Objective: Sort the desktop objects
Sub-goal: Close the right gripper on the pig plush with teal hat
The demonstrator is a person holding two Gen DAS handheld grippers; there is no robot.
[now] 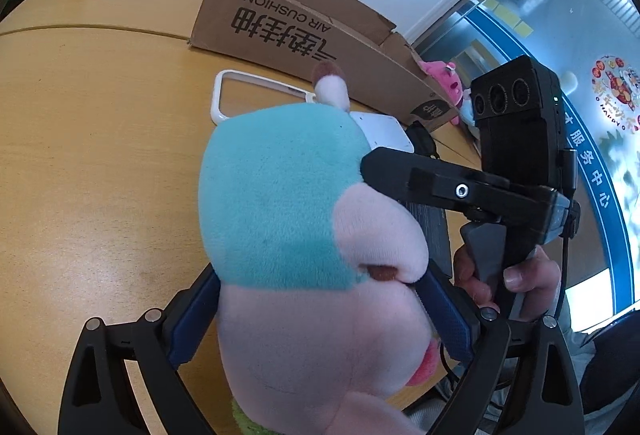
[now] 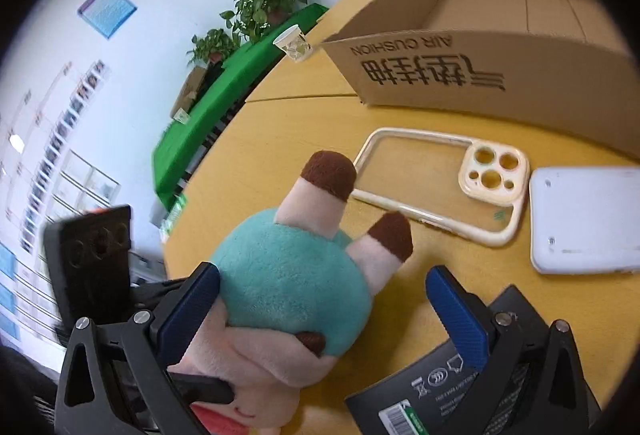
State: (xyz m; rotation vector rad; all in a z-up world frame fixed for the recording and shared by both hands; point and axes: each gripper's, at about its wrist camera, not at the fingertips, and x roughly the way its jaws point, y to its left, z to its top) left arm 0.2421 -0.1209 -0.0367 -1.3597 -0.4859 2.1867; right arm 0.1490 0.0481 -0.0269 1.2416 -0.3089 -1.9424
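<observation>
1. Two claws meet at one soft plush toy in teal and pale pink with brown-tipped limbs [image 2: 292, 283], held over the yellow wooden worktop [image 1: 100, 155].
2. Left claw [image 1: 320, 315]: wide jaws, blue pads against the toy's flanks, so grasping it.
3. Right claw [image 2: 324, 311]: released; one pad touches the toy, the other stands clear.
4. Judgement: centre the right claw on the teal body before clenching; only then release the left.
5. Keep the toy clear of the white phone case [image 2: 440, 187] and the white flat device [image 2: 584, 219].
6. Likely destination: open brown cardboard box [image 2: 500, 35].
</observation>
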